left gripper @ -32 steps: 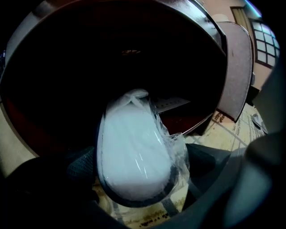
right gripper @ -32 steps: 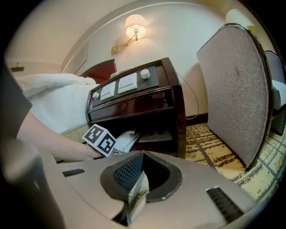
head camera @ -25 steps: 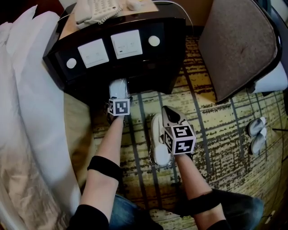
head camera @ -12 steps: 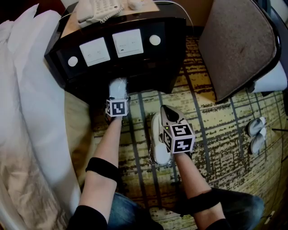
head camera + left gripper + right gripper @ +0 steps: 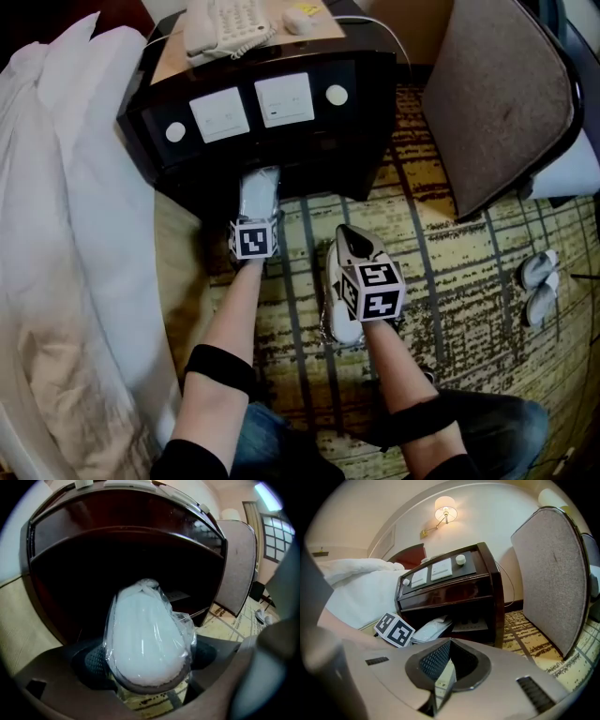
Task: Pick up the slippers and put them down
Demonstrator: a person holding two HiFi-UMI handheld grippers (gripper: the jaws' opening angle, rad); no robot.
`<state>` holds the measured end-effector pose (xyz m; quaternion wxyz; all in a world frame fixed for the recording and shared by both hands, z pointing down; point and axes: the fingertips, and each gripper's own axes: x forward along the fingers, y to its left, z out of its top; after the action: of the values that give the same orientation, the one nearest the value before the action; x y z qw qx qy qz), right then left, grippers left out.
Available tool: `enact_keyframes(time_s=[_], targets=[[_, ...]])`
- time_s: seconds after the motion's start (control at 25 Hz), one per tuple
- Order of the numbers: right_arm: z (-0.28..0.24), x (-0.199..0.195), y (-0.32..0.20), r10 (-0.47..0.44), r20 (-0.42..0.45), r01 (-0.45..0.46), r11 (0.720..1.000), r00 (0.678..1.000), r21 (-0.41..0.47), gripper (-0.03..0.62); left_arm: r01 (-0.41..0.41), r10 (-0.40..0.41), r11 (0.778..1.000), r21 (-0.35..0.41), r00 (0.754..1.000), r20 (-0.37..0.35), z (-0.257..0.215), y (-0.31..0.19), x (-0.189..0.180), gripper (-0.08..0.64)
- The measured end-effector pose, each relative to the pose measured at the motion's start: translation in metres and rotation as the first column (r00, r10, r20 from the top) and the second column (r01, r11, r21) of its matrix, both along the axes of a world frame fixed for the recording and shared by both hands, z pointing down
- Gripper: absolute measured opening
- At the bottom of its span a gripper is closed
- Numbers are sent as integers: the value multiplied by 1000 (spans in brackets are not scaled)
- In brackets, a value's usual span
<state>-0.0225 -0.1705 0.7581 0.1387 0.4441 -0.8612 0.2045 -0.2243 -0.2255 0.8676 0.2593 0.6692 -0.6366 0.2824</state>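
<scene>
Raised left gripper [image 5: 255, 217] slightly since a second ago; just closed its jaws, now clamping plastic-wrapped slippers [image 5: 146, 639] between them, pack jutting ahead toward dark nightstand [image 5: 309, 159] shelf. Kept right gripper [image 5: 440, 667] clenched tight on nothing, with another white slipper [image 5: 339, 314] lying on carpet [image 5: 450, 281] just beside its left side.

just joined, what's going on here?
A person holds a gripper in each hand. The left claw, whose jaws have just been closing, grips a plastic-wrapped slipper in front of the nightstand. The right claw is shut and empty, above a second white slipper lying on the carpet.
</scene>
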Motion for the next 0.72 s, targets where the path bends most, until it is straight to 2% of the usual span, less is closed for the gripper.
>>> enact_keyframes(time_s=[0.36, 0.72], targets=[[-12, -14, 12, -4, 23, 4, 1000, 1000, -10, 2, 47, -46, 999, 27, 998, -44, -37, 56, 5, 439], [-20, -12, 21, 13, 29, -12, 1000, 999, -23, 2, 125, -123, 992, 17, 988, -94, -45, 121, 22, 439]])
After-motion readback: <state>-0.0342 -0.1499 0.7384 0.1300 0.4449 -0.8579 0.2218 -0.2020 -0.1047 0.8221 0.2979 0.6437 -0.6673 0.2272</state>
